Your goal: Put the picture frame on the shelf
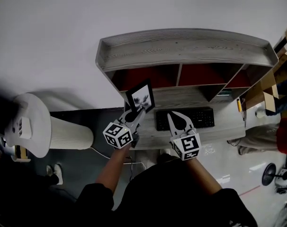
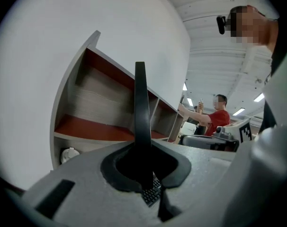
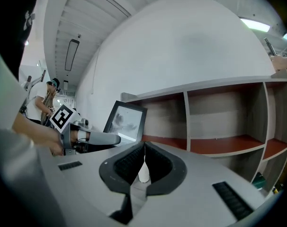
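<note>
The picture frame (image 1: 140, 97), black with a grey photo, is held up tilted in front of the left lower compartment of the shelf unit (image 1: 181, 51). My left gripper (image 1: 141, 110) is shut on its lower edge. In the left gripper view the frame (image 2: 139, 103) shows edge-on as a black bar between the jaws, with the red-floored shelf (image 2: 98, 126) behind it. My right gripper (image 1: 170, 113) hovers over the keyboard, shut and empty. From the right gripper (image 3: 144, 144) view, the frame (image 3: 126, 121) and the left gripper (image 3: 94, 137) stand to the left, before the shelf (image 3: 214, 145).
A black keyboard (image 1: 191, 117) lies on the desk (image 1: 224, 126) under the shelf. A white ribbed cylinder (image 1: 70, 132) stands on the floor at left. Cardboard boxes (image 1: 271, 79) sit at the right. A person in a red shirt (image 2: 214, 119) stands in the background.
</note>
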Demonstrator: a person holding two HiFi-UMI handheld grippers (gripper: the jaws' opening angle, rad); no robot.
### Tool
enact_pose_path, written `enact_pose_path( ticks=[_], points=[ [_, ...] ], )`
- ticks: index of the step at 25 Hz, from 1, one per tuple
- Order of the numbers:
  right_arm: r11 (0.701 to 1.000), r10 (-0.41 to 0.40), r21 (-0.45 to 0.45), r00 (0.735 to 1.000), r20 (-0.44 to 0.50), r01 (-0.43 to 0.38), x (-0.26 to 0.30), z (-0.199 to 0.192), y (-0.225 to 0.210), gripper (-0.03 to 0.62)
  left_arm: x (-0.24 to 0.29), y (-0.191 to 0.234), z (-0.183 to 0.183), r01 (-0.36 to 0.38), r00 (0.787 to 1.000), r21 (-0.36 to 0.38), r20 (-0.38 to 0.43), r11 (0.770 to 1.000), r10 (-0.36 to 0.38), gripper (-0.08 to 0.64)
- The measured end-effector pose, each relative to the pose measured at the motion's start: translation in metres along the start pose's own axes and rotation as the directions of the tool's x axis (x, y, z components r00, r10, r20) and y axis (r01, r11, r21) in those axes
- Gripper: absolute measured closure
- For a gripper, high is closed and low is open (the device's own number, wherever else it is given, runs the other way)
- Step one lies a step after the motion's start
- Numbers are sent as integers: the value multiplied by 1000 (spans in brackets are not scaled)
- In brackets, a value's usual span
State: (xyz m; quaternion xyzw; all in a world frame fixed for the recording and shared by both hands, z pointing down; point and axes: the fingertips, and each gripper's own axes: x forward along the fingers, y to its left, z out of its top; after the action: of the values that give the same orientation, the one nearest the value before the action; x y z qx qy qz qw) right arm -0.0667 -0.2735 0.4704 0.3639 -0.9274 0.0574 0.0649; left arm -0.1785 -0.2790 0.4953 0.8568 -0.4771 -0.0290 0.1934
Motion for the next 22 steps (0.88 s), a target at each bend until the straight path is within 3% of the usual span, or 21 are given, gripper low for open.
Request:
enact_pose_path(
  ticks=[6,12,22],
  points=[
    [1000,19,13,1000,1,-19,22,2,-25,578,32,19,4,5,1000,1,-12,1000,-5,520],
    [997,-74,30,996,41,73,21,0,-55,578,60,37,10,19,1000,-15,-15,1000,-19,520],
    [992,-122,45,993,8,121,25,-6,-48,578,91,55,26,94,995,-31,-42,995,-95,520]
  ],
)
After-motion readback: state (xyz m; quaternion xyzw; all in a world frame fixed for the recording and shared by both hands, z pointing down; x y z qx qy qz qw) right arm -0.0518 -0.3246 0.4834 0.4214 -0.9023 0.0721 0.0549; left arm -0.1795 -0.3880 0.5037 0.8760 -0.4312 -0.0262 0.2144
